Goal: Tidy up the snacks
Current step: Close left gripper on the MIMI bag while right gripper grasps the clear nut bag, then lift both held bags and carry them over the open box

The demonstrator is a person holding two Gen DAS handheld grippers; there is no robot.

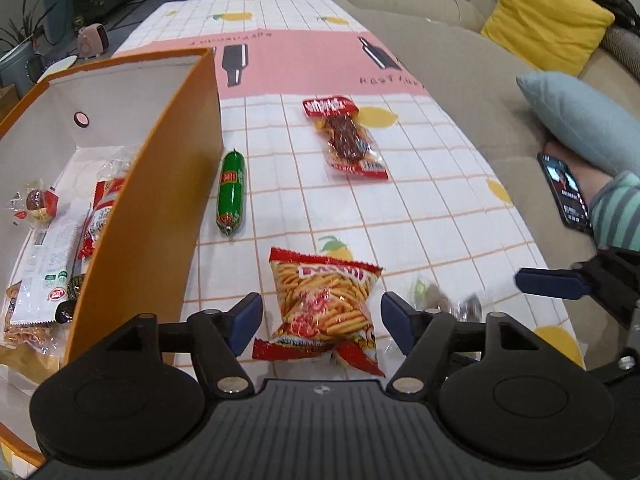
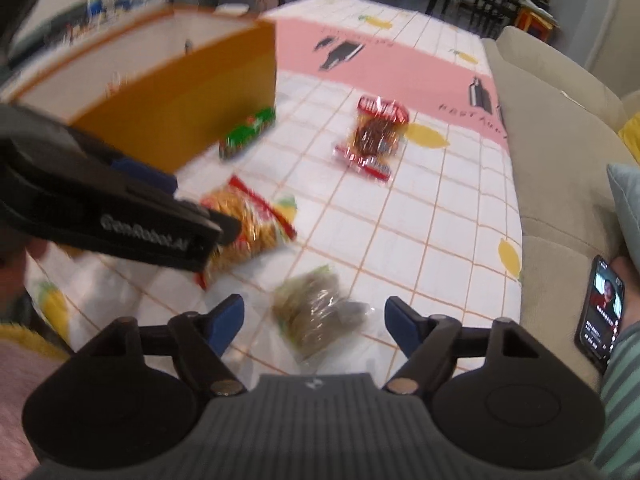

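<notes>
My left gripper [image 1: 322, 322] stands open over a red-and-yellow bag of snack sticks [image 1: 322, 306] that lies on the tablecloth between its blue fingers, which do not touch it. My right gripper [image 2: 314, 322] is open above a clear pack of brownish snacks [image 2: 316, 312]; the pads stand apart from it. An orange box [image 1: 160, 208] at the left holds several wrapped snacks [image 1: 52, 248]. A green sausage stick [image 1: 231, 192] lies beside the box wall. A red pack of dark meat snack [image 1: 348, 138] lies further out. The right wrist view is blurred.
The table wears a checked cloth with lemons and a pink band [image 1: 304, 64]. A beige sofa [image 1: 460, 80] runs along the right with a yellow cushion [image 1: 544, 20] and a blue one [image 1: 580, 116]. A person's hand in a striped sleeve holds a phone [image 1: 566, 192] there.
</notes>
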